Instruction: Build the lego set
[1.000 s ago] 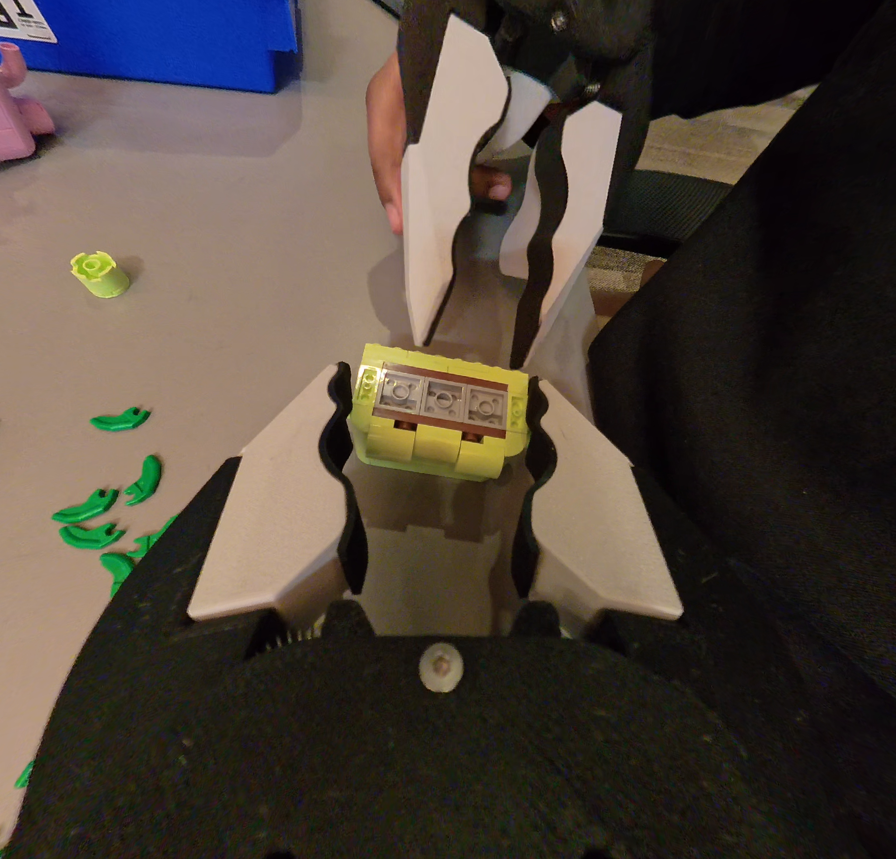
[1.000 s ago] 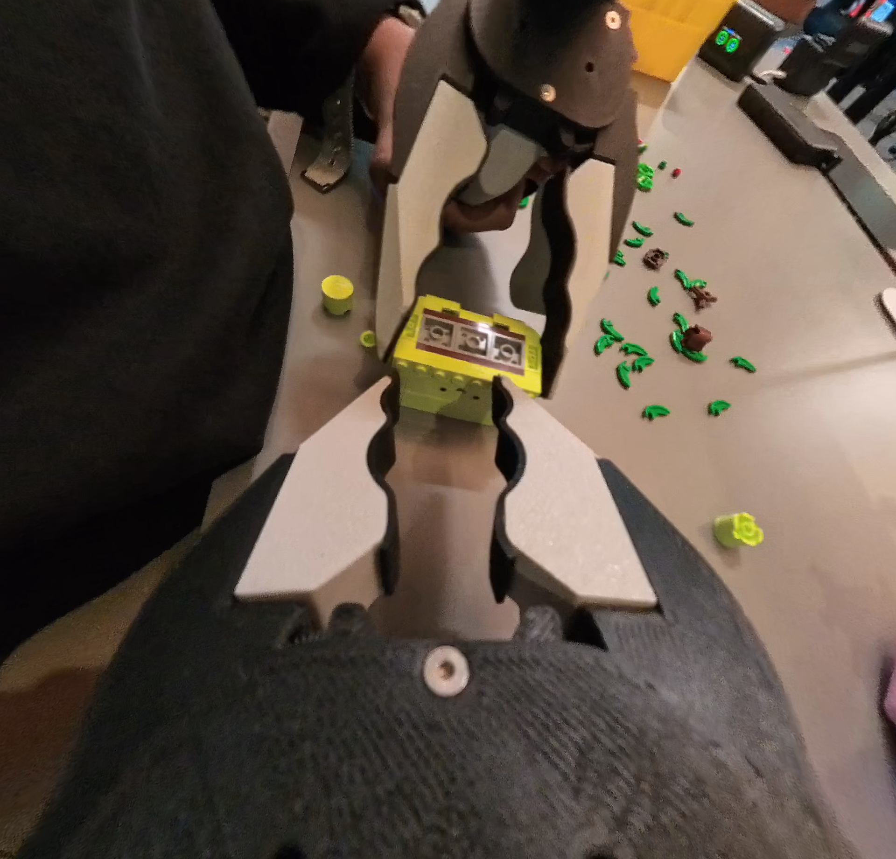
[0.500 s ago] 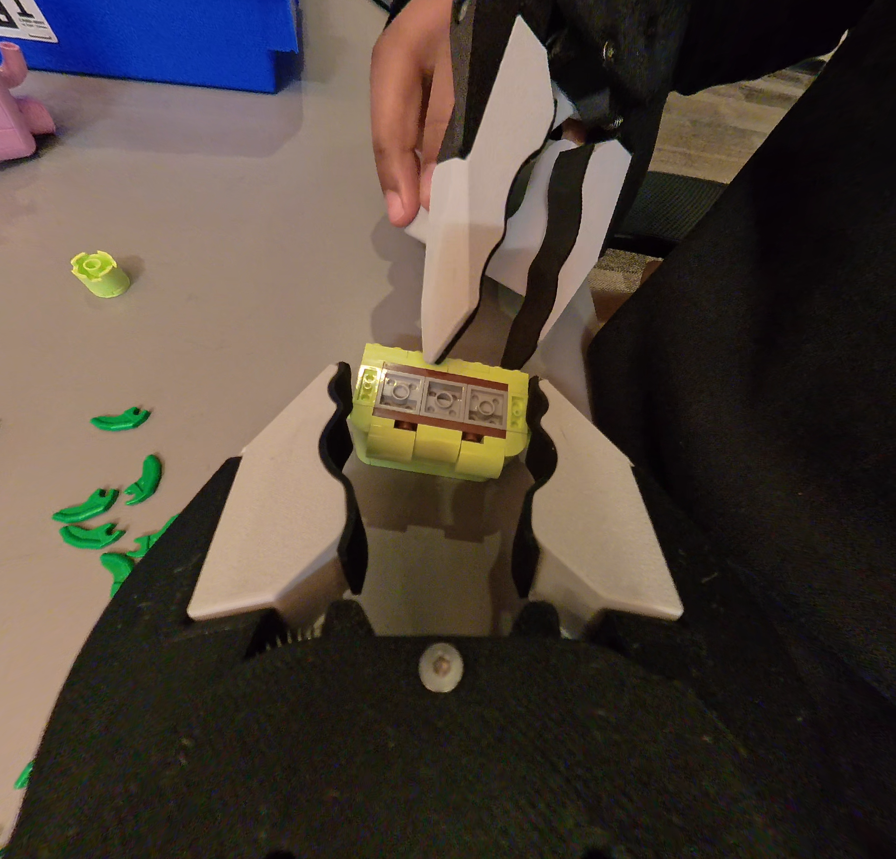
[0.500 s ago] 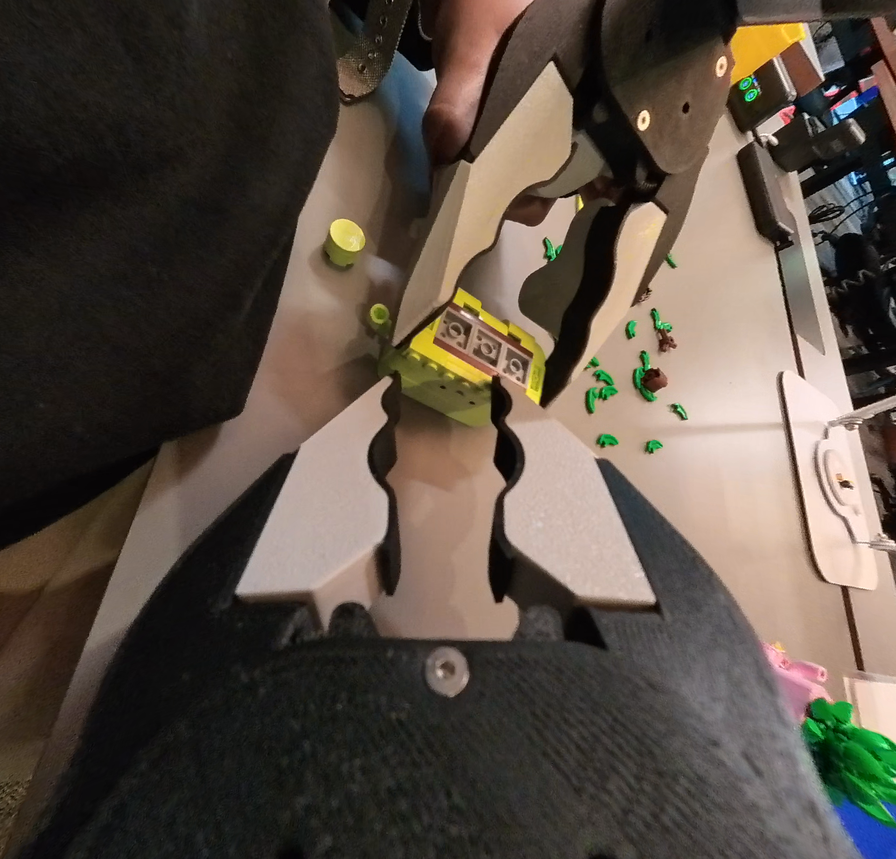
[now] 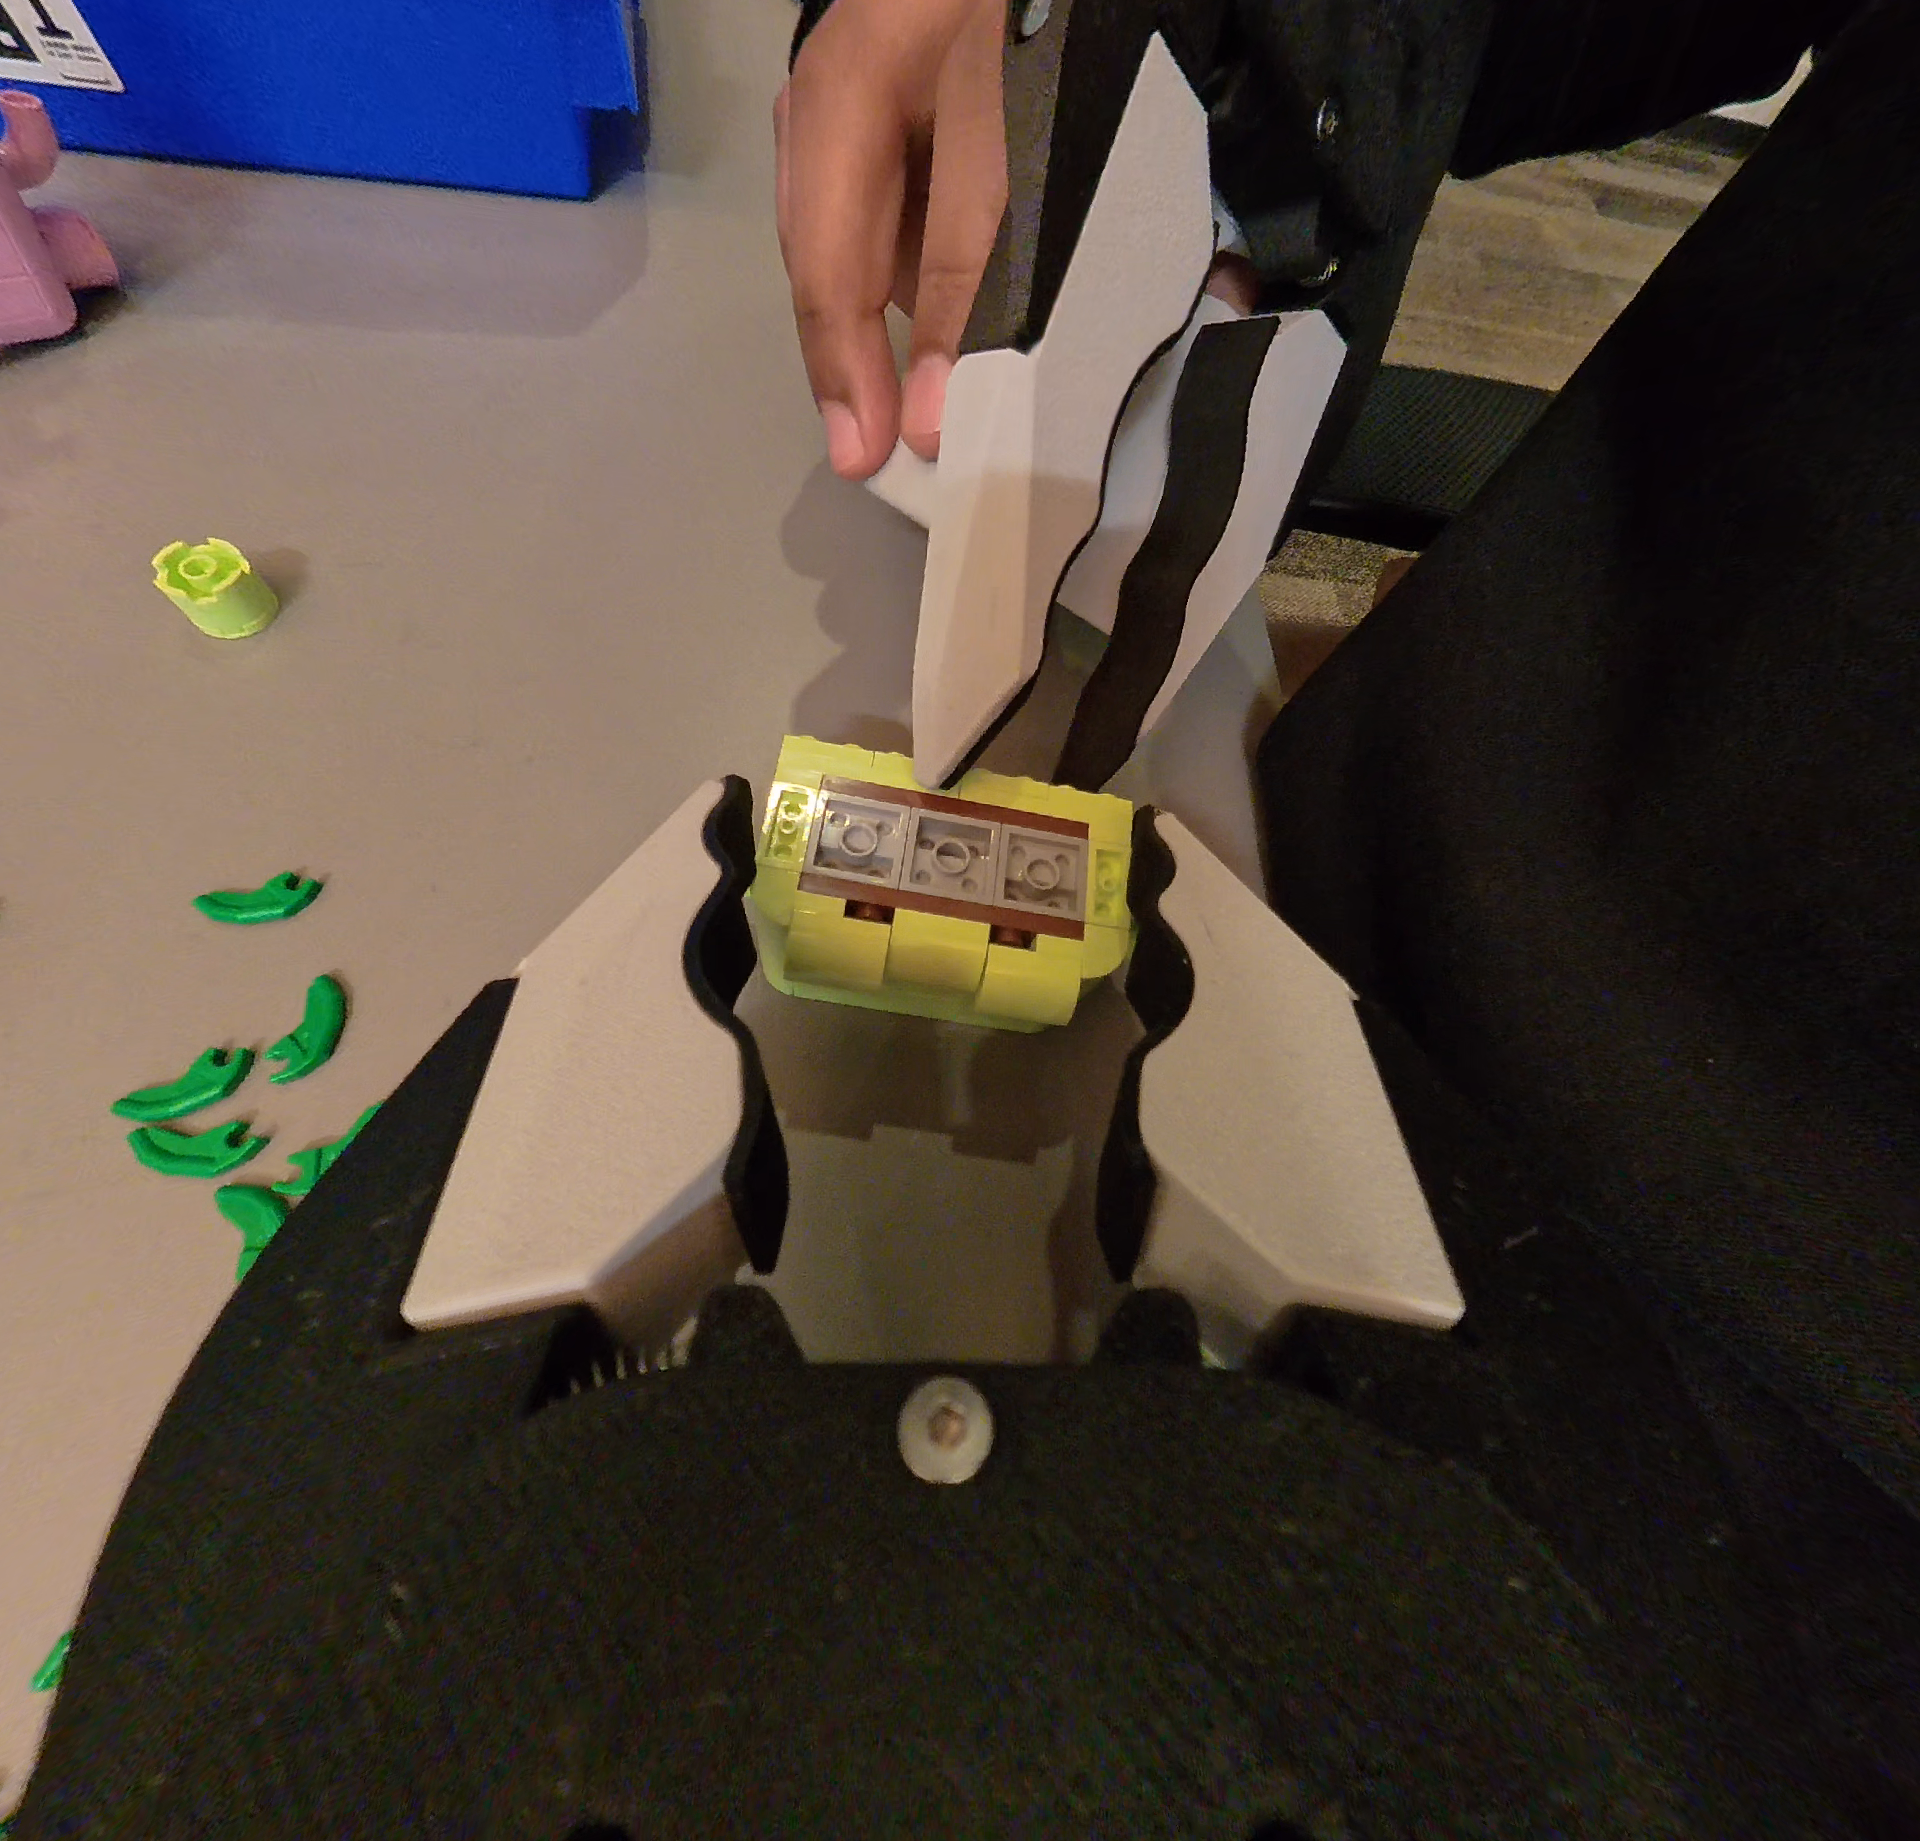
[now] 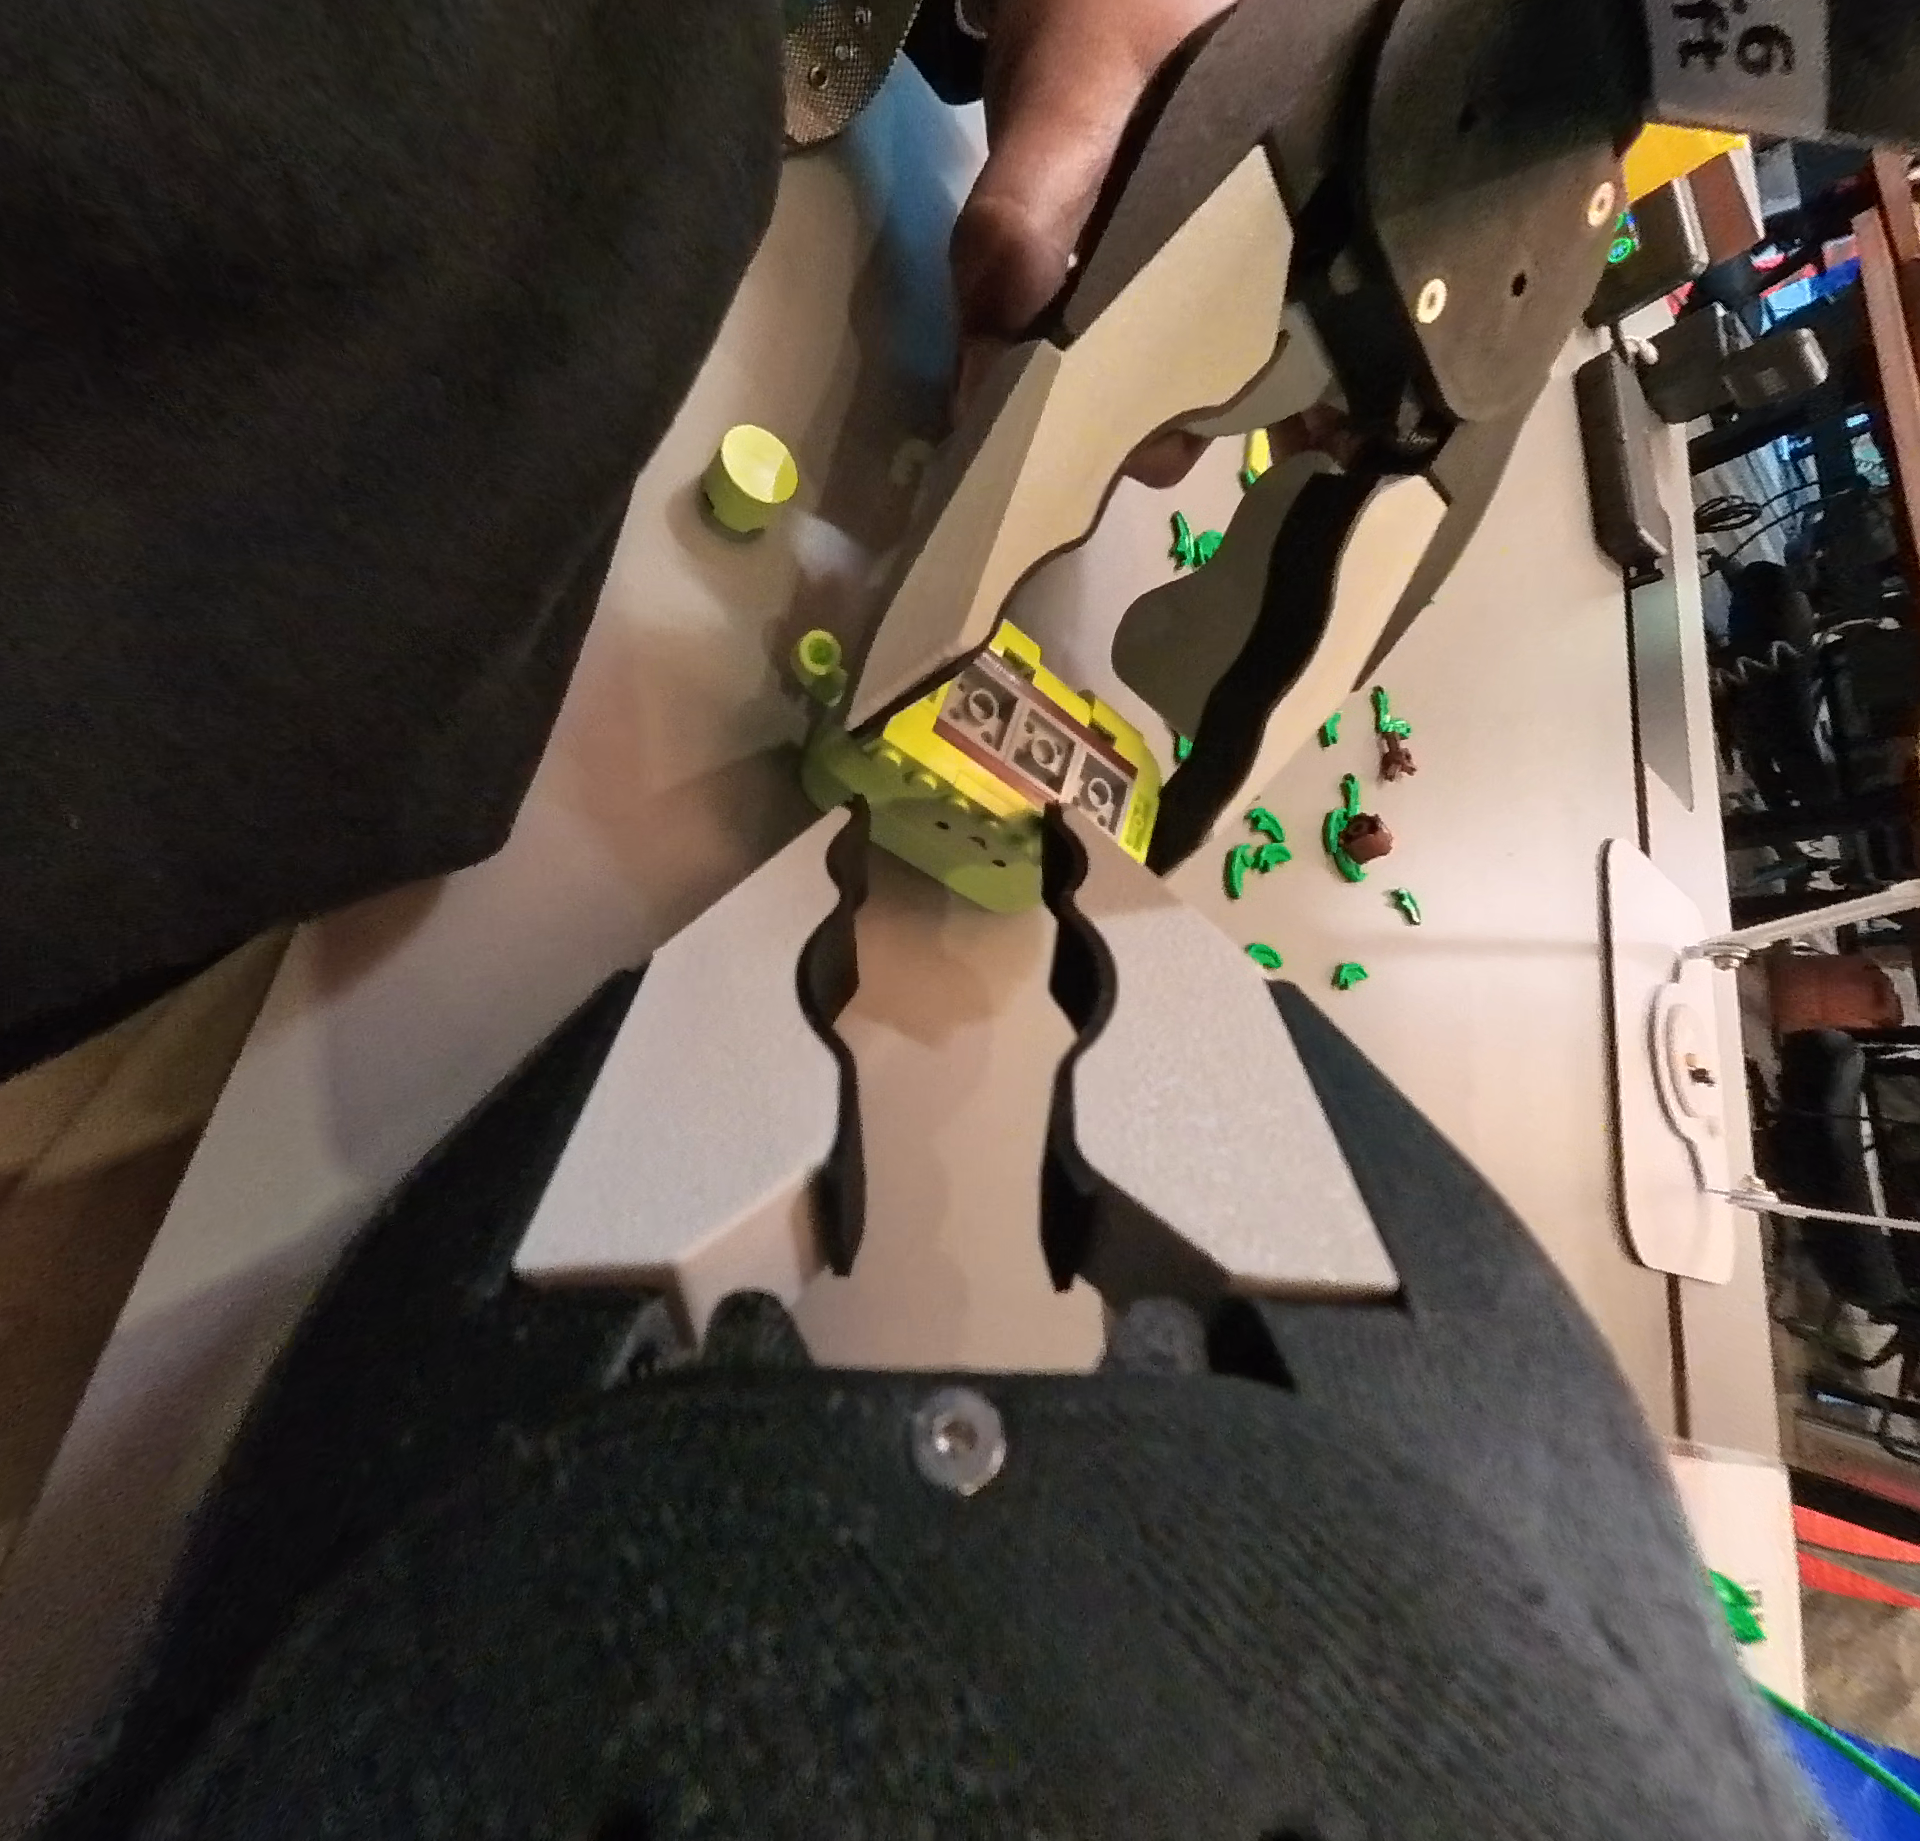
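Note:
A lime green lego block (image 5: 940,970) topped with grey plates on a brown strip sits on the grey table (image 5: 499,565). My left gripper (image 5: 935,856) is shut on it, one finger against each end. It also shows in the right wrist view (image 6: 1013,789), reaching down over the block (image 6: 1023,752). My right gripper (image 6: 953,820) is slightly open and empty, rolled sideways, its tips at the block's studded side. In the left wrist view the right gripper (image 5: 1008,778) comes from above and its tips touch the block's far top edge.
Loose green leaf pieces (image 5: 229,1085) and a lime round piece (image 5: 213,591) lie left. A blue bin (image 5: 343,35) and a pink figure (image 5: 42,253) stand at the back. A lime cylinder (image 6: 748,482), brown pieces (image 6: 1366,835) and a white board (image 6: 1662,1064) show too. A person's dark clothing (image 5: 1610,856) is close. My left and right fingertips are right by each other.
My right gripper has rolled sideways, narrowed its gap and come down onto the block's far edge. My left gripper and the block have not moved.

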The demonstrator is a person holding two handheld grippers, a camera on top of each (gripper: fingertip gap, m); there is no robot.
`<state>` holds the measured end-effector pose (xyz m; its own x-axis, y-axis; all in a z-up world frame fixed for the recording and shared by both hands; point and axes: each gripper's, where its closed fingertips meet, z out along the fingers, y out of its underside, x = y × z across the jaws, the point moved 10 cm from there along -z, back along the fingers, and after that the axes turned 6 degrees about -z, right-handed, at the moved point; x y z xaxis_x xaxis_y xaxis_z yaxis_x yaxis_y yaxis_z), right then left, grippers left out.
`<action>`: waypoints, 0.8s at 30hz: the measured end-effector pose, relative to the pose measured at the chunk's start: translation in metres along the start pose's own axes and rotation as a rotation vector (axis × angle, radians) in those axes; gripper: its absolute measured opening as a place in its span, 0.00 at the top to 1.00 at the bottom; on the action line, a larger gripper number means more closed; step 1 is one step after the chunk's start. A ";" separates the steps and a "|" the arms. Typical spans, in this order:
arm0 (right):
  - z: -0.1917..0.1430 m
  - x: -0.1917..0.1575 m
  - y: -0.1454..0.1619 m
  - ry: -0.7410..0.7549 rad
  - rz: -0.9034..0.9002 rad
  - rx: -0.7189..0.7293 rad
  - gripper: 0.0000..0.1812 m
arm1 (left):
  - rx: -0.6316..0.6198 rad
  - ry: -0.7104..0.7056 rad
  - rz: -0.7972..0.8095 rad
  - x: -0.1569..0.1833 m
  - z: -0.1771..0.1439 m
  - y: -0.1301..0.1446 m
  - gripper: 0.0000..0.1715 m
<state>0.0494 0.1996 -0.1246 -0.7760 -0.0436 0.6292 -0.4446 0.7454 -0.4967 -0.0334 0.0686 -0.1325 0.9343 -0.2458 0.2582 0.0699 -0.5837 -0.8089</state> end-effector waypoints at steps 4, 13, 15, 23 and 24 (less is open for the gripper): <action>0.000 0.000 0.001 0.001 0.030 0.011 0.83 | 0.000 -0.001 0.001 0.000 0.000 0.000 0.58; -0.001 -0.001 0.003 0.010 0.094 0.041 0.83 | -0.001 -0.007 0.006 0.001 0.000 0.000 0.58; -0.001 -0.001 0.003 0.011 0.094 0.040 0.83 | -0.001 -0.006 0.006 0.000 0.000 0.000 0.58; 0.001 -0.008 0.000 0.065 -0.149 -0.035 0.83 | 0.000 -0.004 0.003 0.000 0.000 0.000 0.58; 0.001 -0.010 0.000 0.073 -0.204 -0.051 0.83 | 0.000 -0.004 0.003 0.000 0.000 0.000 0.58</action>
<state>0.0562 0.1991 -0.1314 -0.6369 -0.1500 0.7562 -0.5643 0.7590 -0.3247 -0.0331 0.0685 -0.1325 0.9359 -0.2445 0.2537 0.0671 -0.5831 -0.8096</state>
